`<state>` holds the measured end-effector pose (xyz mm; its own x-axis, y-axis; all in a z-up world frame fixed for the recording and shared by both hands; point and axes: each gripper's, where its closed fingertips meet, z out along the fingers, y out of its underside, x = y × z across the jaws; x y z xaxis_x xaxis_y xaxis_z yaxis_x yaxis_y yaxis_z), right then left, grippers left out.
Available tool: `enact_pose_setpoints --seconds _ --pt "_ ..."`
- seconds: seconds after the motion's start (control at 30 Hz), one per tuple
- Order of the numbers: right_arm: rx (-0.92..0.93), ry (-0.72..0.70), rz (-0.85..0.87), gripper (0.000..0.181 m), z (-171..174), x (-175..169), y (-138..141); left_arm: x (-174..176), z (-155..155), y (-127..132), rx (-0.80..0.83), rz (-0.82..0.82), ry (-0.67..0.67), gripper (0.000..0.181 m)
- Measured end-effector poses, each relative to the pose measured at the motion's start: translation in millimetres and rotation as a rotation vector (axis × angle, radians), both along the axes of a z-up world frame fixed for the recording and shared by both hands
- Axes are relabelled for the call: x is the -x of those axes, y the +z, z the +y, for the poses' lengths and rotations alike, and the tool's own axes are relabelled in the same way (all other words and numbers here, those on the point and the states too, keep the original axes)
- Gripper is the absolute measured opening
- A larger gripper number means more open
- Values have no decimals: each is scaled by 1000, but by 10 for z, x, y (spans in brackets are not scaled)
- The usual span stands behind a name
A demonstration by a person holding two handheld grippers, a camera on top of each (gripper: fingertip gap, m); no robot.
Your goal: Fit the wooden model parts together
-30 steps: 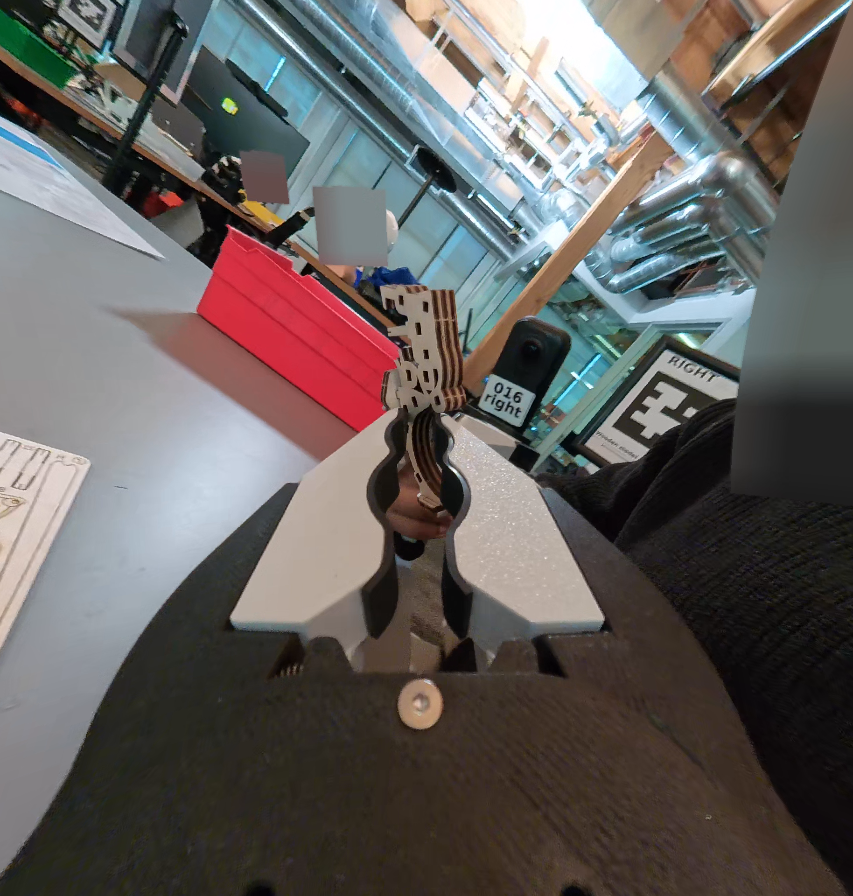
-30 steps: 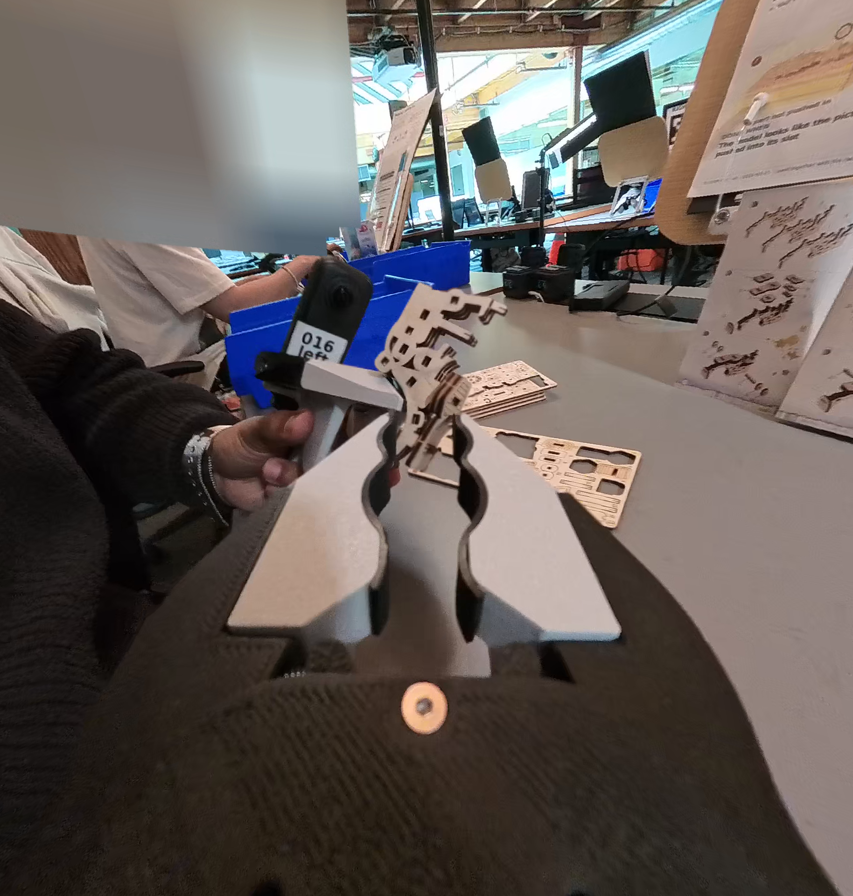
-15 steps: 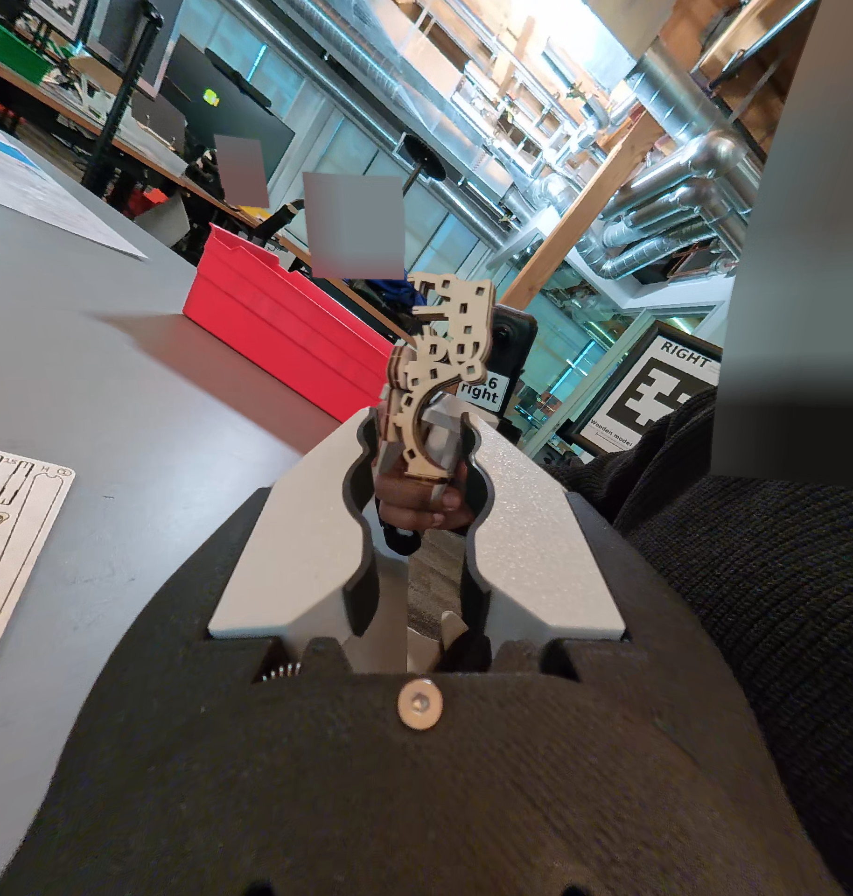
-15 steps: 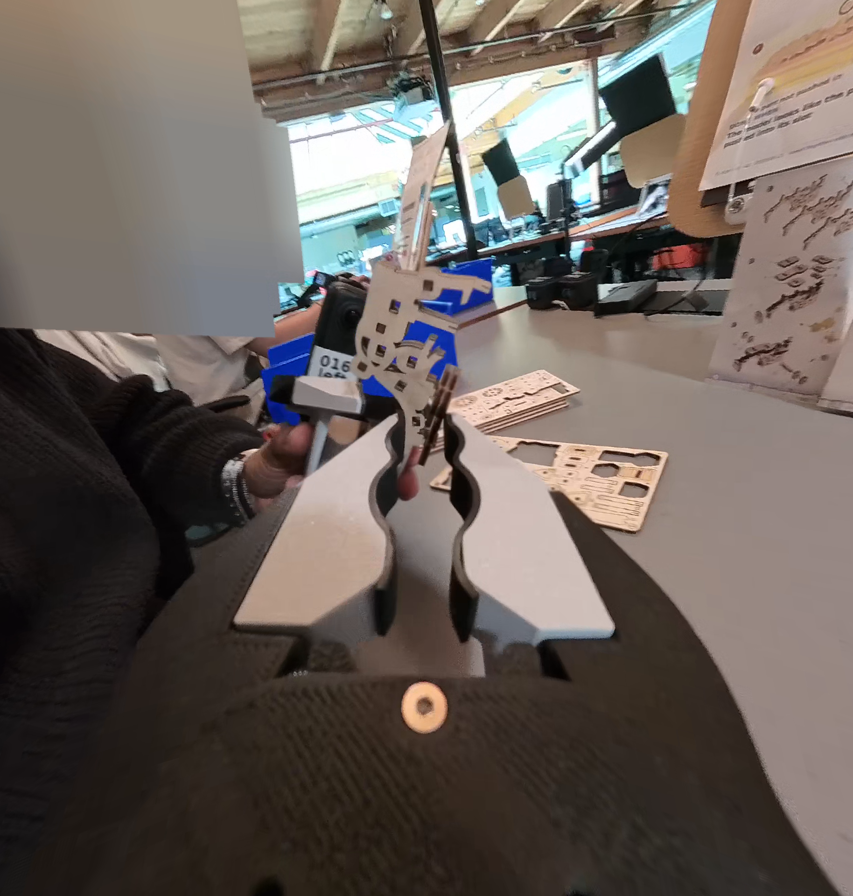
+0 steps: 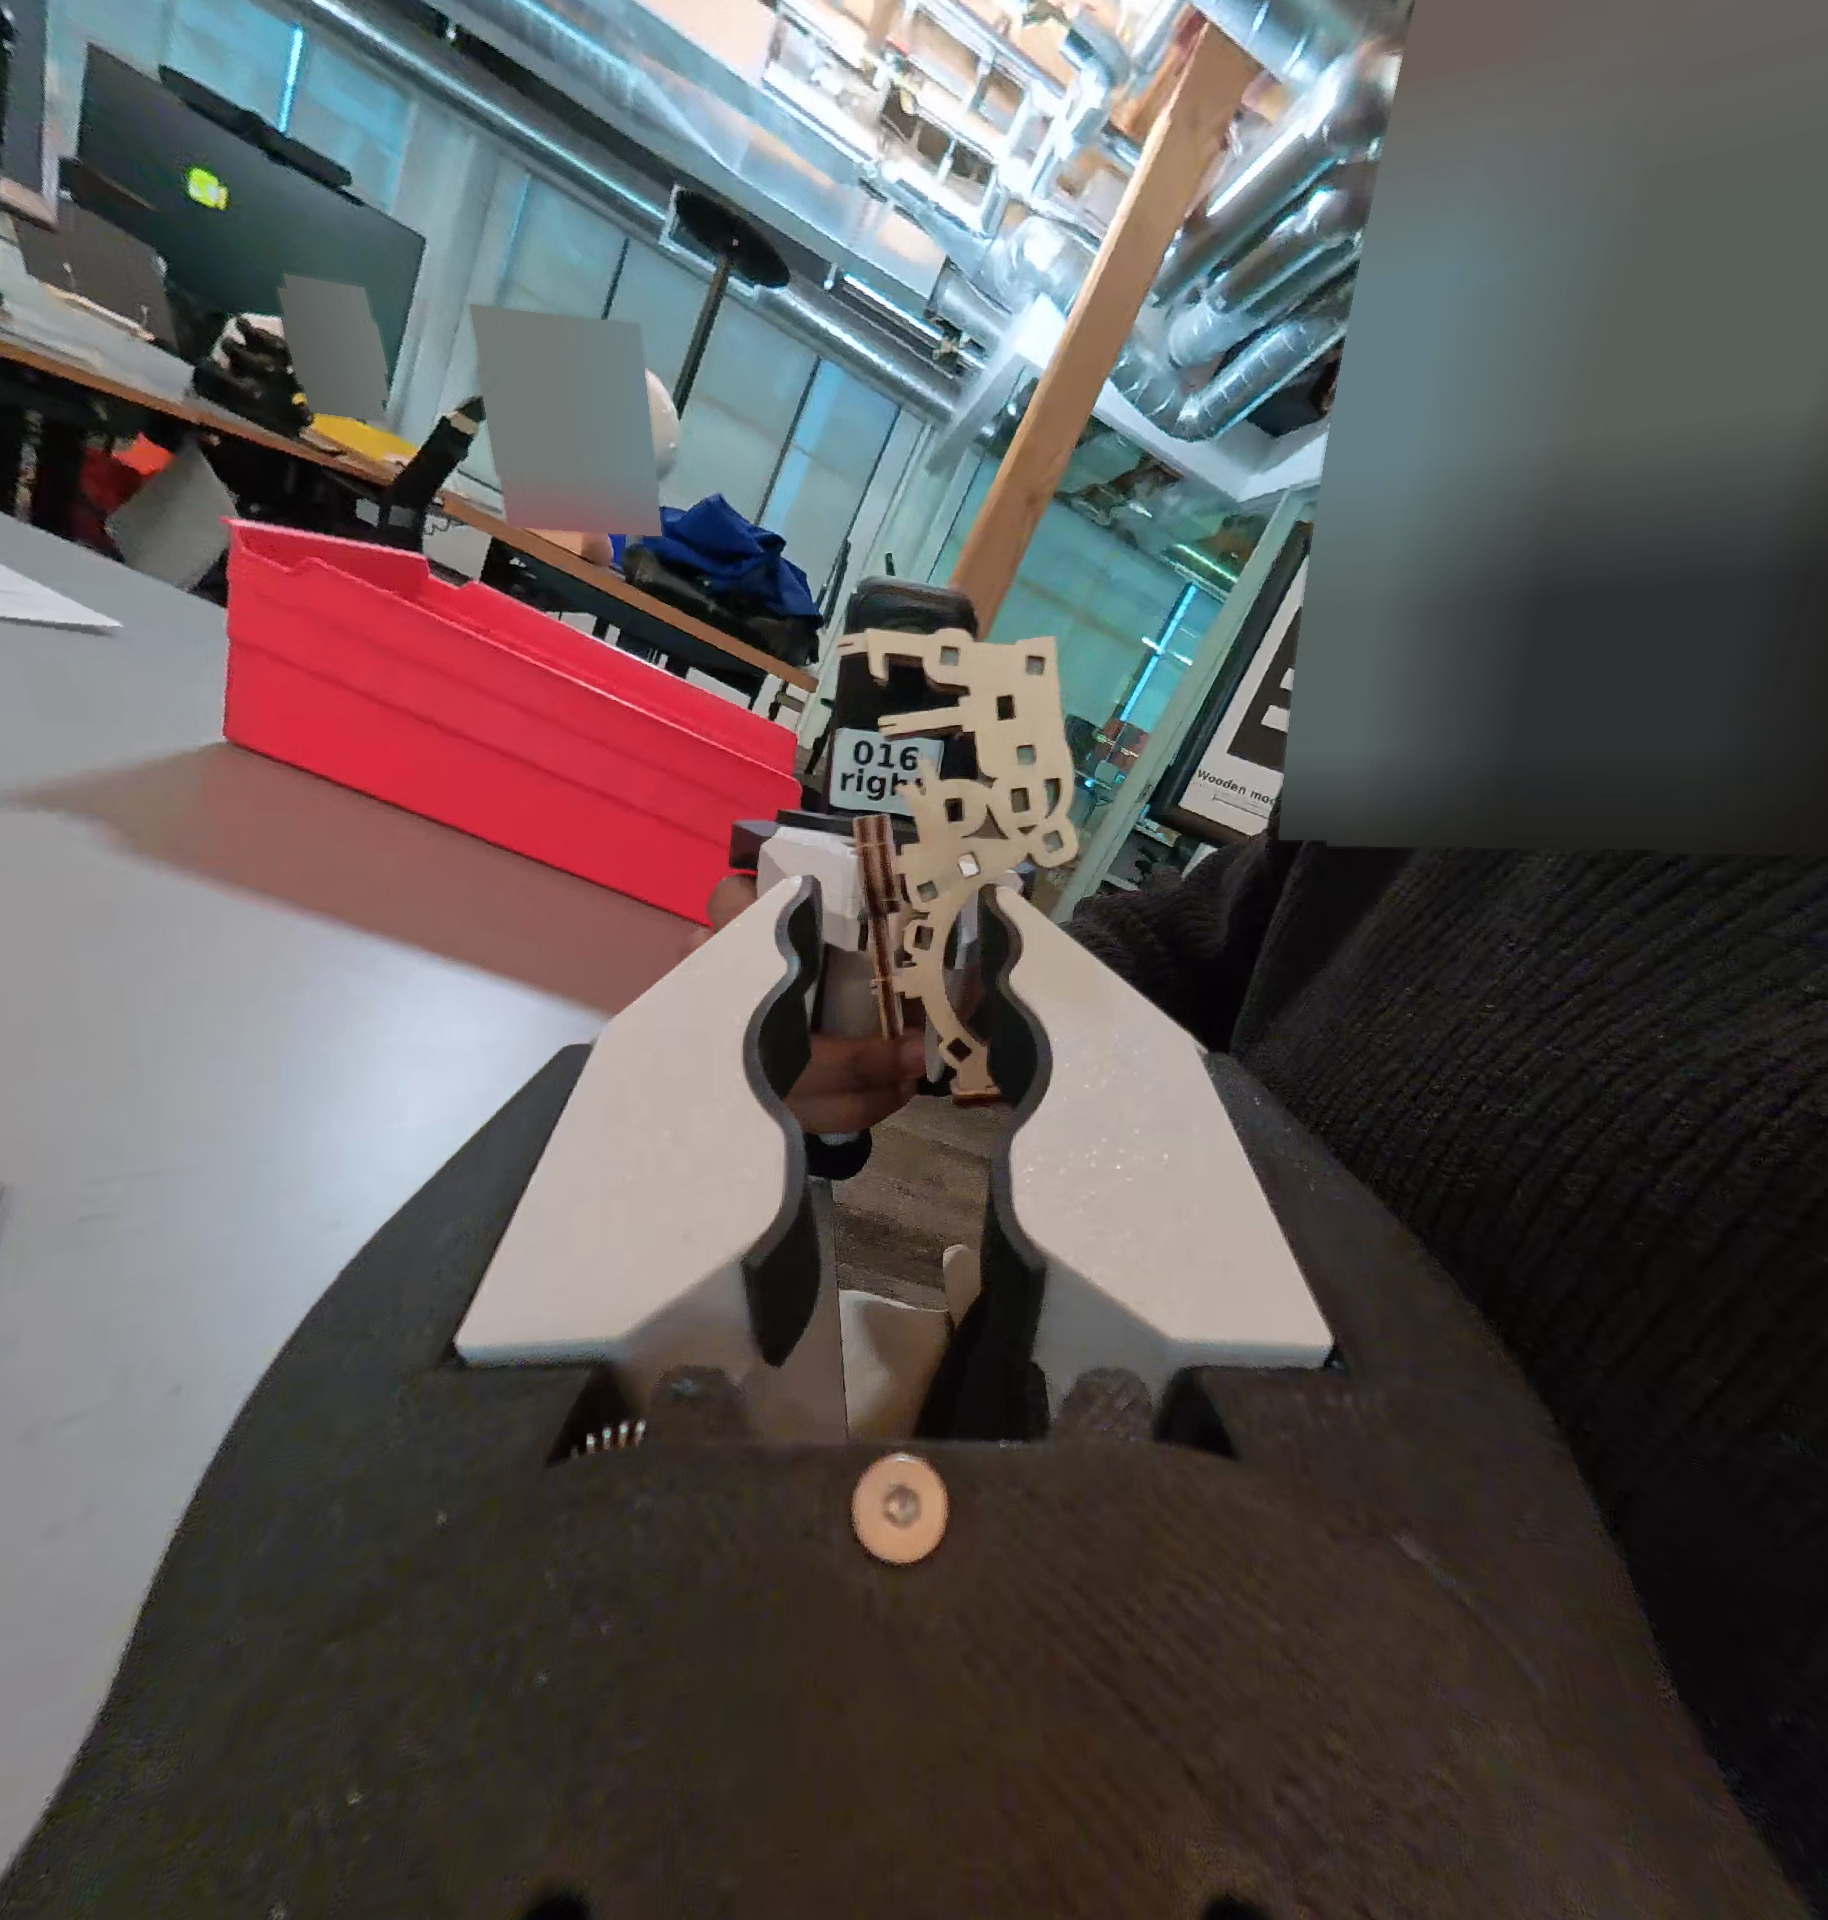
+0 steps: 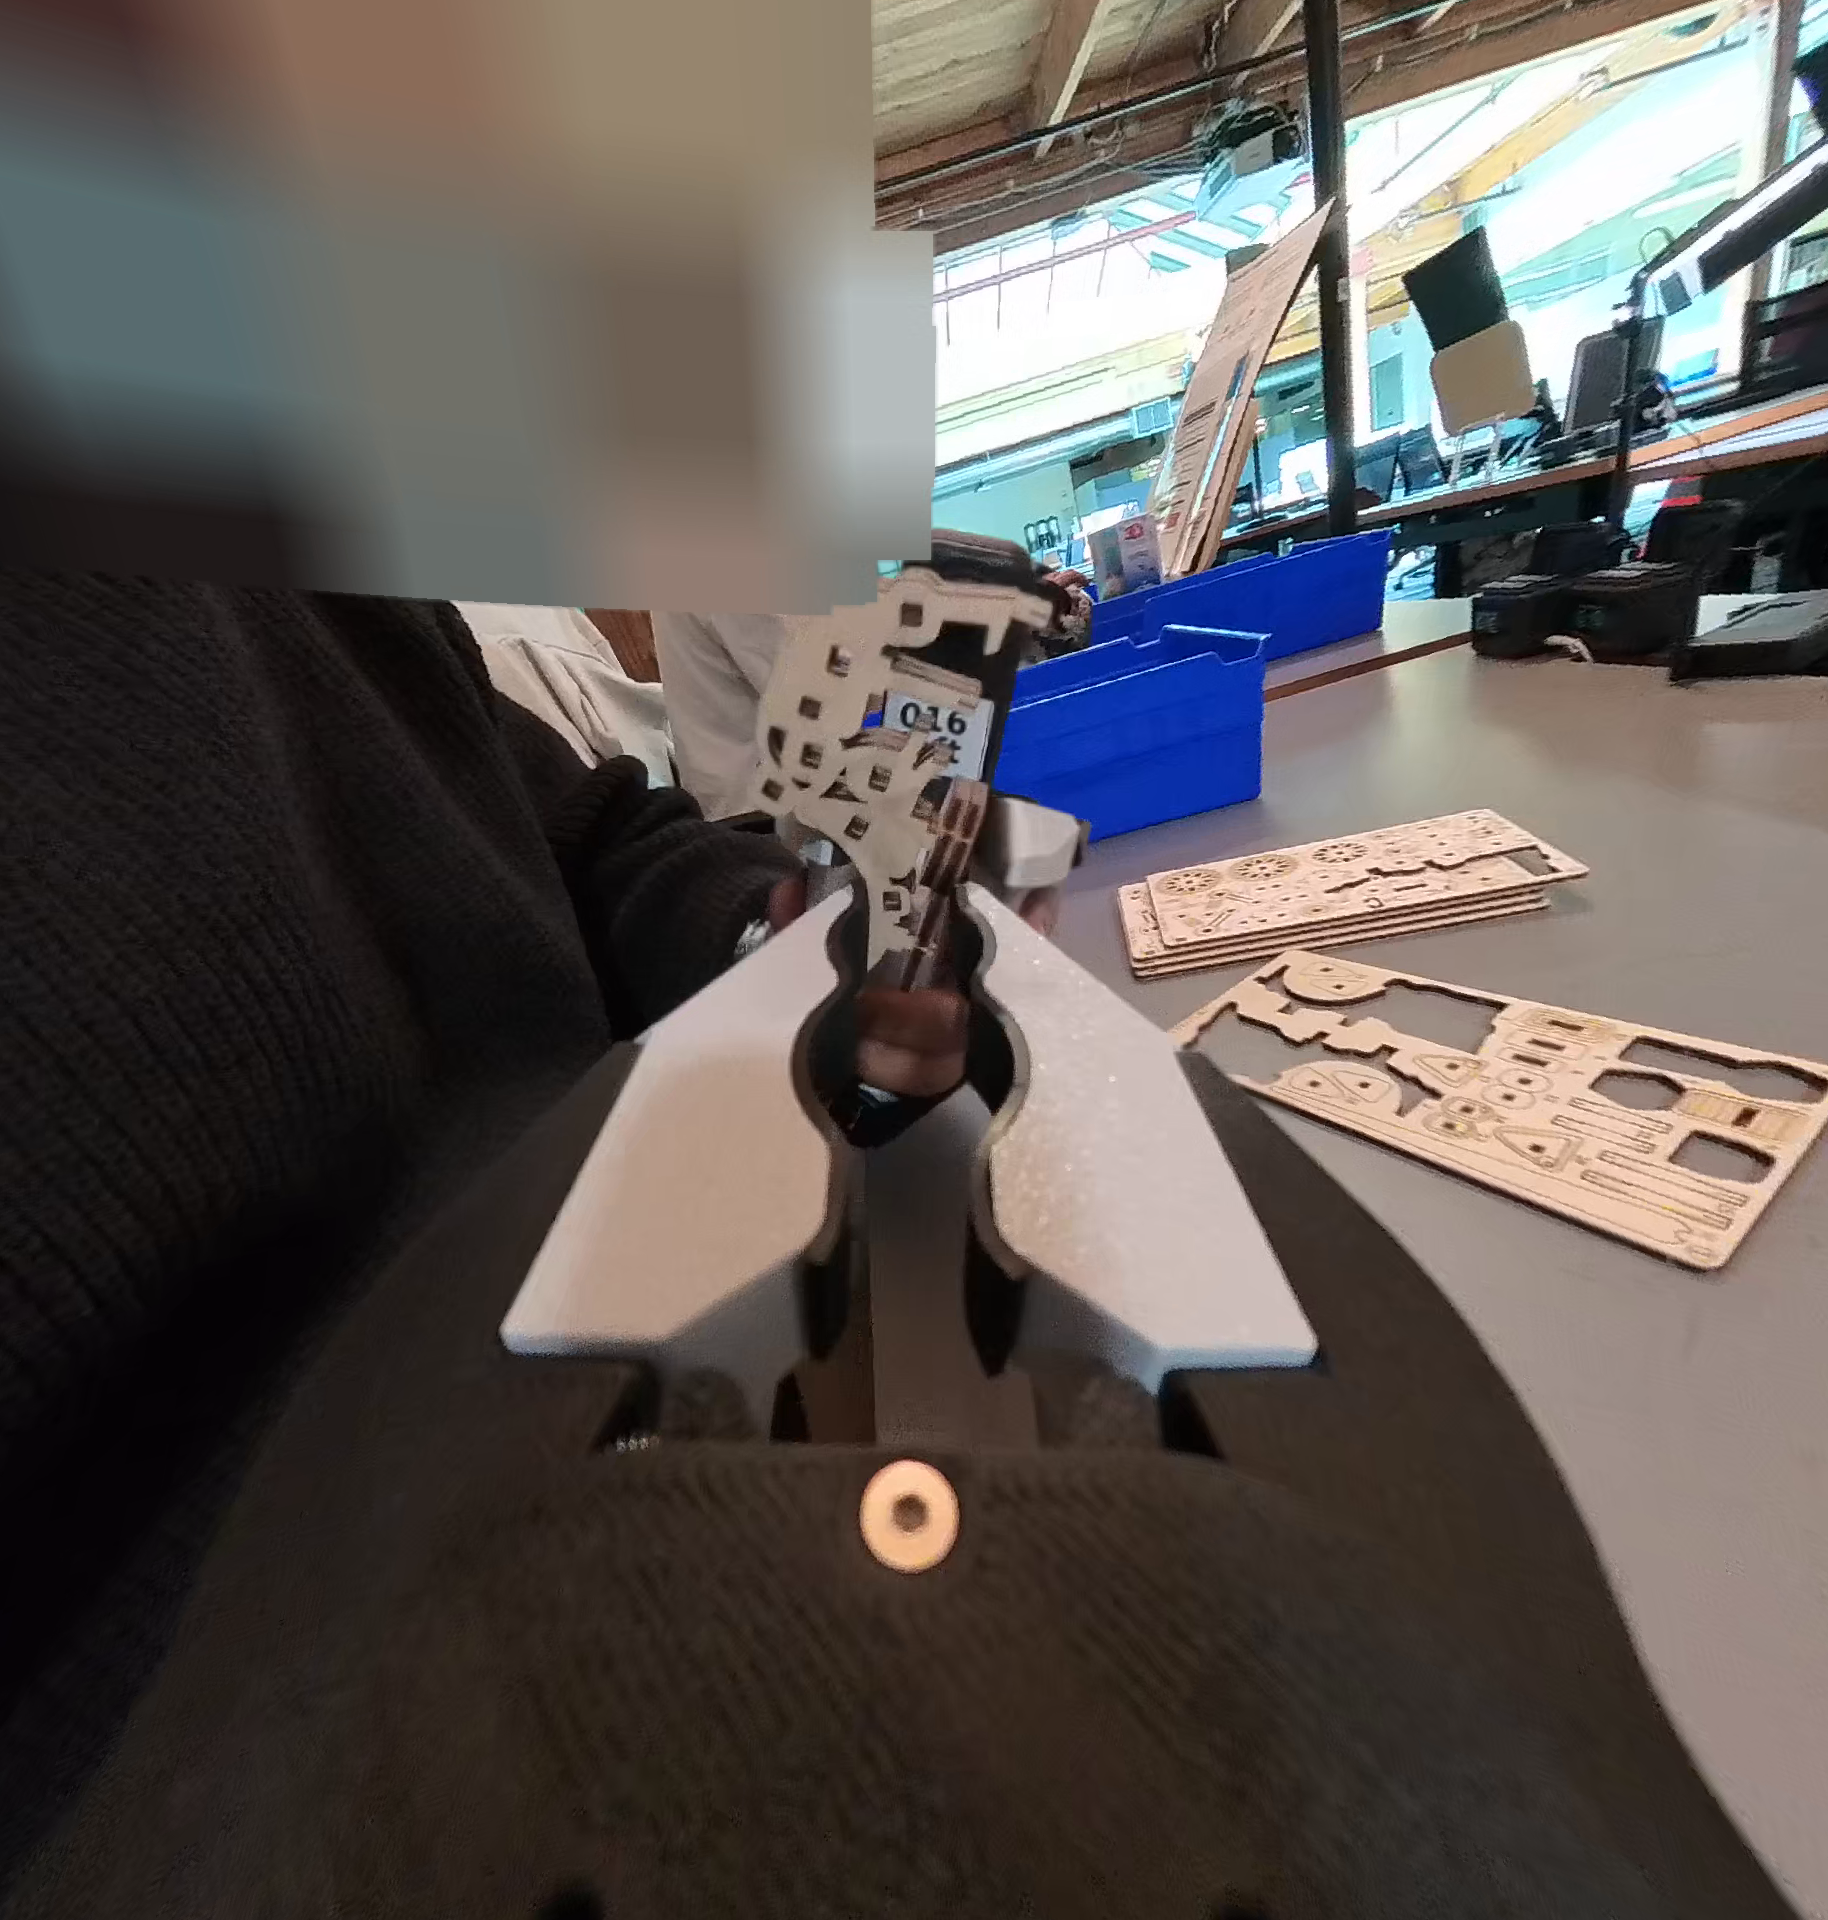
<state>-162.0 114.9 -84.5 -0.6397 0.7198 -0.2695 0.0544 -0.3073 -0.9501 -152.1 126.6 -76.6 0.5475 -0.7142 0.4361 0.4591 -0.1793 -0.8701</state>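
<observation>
Left tongs (image 5: 899, 914): parted, wooden model (image 5: 977, 821) standing between the tips; contact unclear.
Right tongs (image 6: 910, 914): narrowed onto the model's (image 6: 868, 769) lower end, apparently gripping it.
Hidden: model's base, behind the tongs.
Red bin (image 5: 474, 717): beyond the model; contents unseen.
Blue bin (image 6: 1138, 727): beside the model; contents unseen.
Part sheets (image 6: 1512, 1091): flat on the table (image 6: 1668, 831).
</observation>
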Motion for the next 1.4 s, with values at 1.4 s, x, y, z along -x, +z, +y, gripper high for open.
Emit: enact_pose_setpoints --seconds 1.4 --pt "5 -128 -102 16 158 91 -56 150 57 -30 34 -110 -12 24"
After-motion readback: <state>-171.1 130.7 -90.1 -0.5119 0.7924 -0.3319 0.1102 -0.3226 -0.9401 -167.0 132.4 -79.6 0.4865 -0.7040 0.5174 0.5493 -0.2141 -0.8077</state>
